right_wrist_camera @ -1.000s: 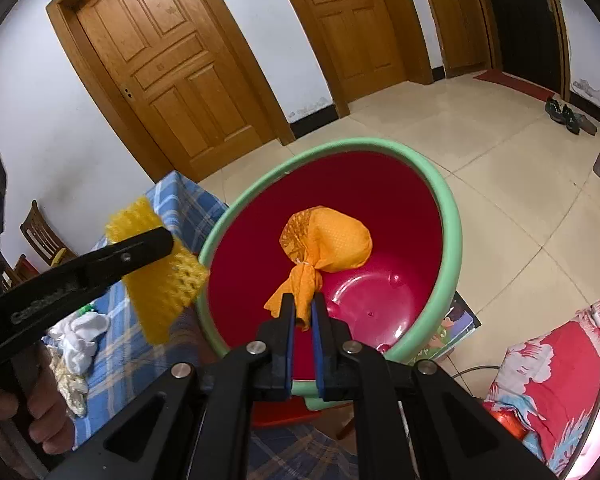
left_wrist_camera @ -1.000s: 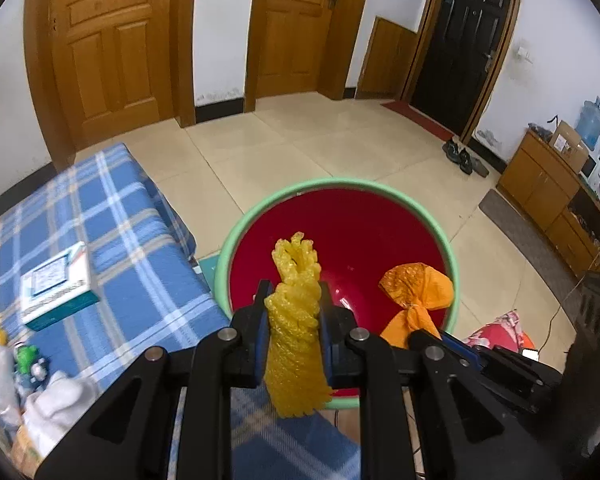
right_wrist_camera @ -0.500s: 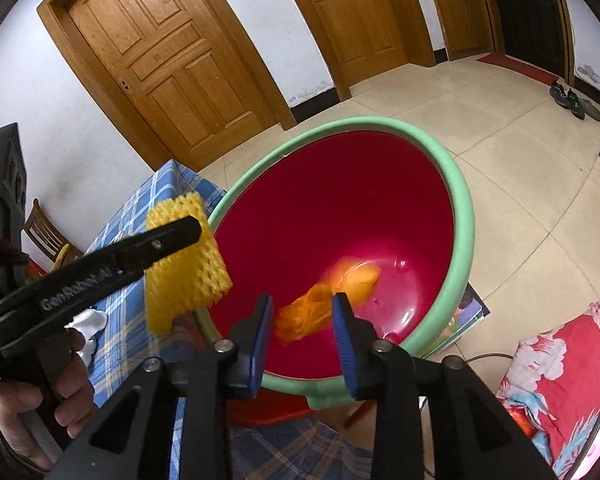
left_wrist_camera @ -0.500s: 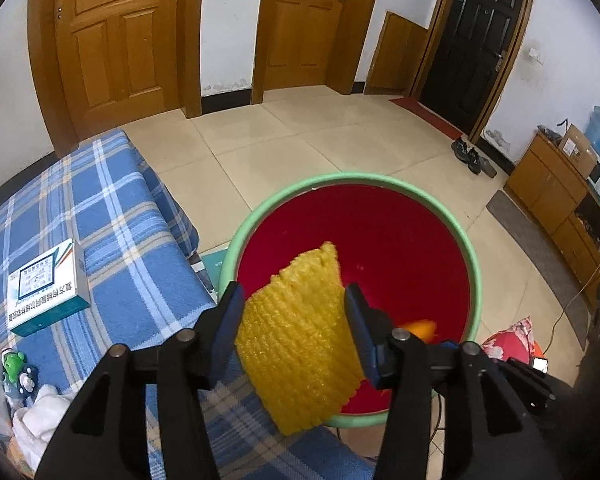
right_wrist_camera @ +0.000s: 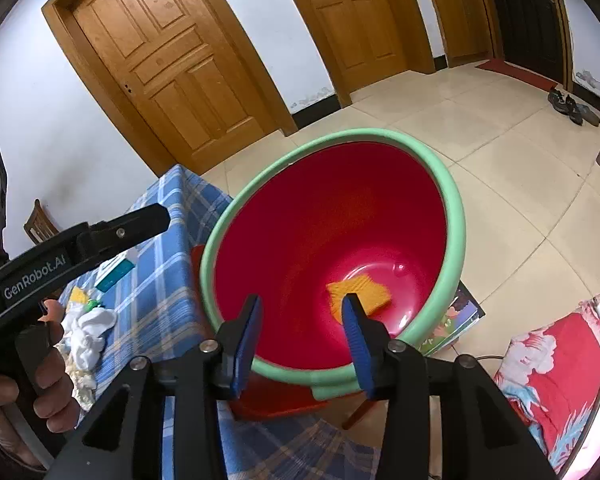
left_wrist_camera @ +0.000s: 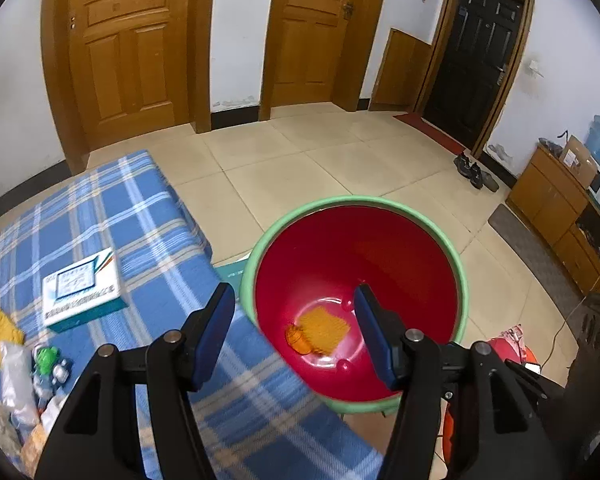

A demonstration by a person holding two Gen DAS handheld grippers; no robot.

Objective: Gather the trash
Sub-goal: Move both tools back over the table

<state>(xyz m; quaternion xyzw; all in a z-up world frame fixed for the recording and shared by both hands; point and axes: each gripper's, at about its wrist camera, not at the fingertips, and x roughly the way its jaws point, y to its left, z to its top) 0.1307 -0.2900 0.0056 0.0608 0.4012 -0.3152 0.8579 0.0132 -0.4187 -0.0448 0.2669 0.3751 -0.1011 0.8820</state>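
pale floor tiles [left_wrist_camera: 284,168] run back to two wooden doors and a dark door at 1 o'clock in the left wrist view. a blue checked cloth [left_wrist_camera: 148,248] covers the surface at 9 o'clock, carrying a white and teal box [left_wrist_camera: 82,286] and a jumble of small bits of rubbish [left_wrist_camera: 32,372] at 8 o'clock. beside the cloth's edge stands a red basin with a green rim [left_wrist_camera: 462,280].

the left gripper [left_wrist_camera: 294,322] hangs over the near side of the basin; its jaws are opening, with nothing between them and the blue pads touching nothing. the right gripper [right_wrist_camera: 300,326] is held the same way above the near rim, its jaws also opening and empty.

both pieces of trash lie on the basin floor. the yellow foam net [left_wrist_camera: 324,330] rests flat there, and the orange bundle [left_wrist_camera: 298,340] sits touching it at its 8 o'clock side, partly under it. from the right wrist camera the net [right_wrist_camera: 360,292] shows just past the right finger, and the bundle cannot be made out.

a hand [right_wrist_camera: 40,392] grips the left gripper's handle at 8 o'clock in that view. a red flowered cushion [right_wrist_camera: 556,380] lies at 4 o'clock.
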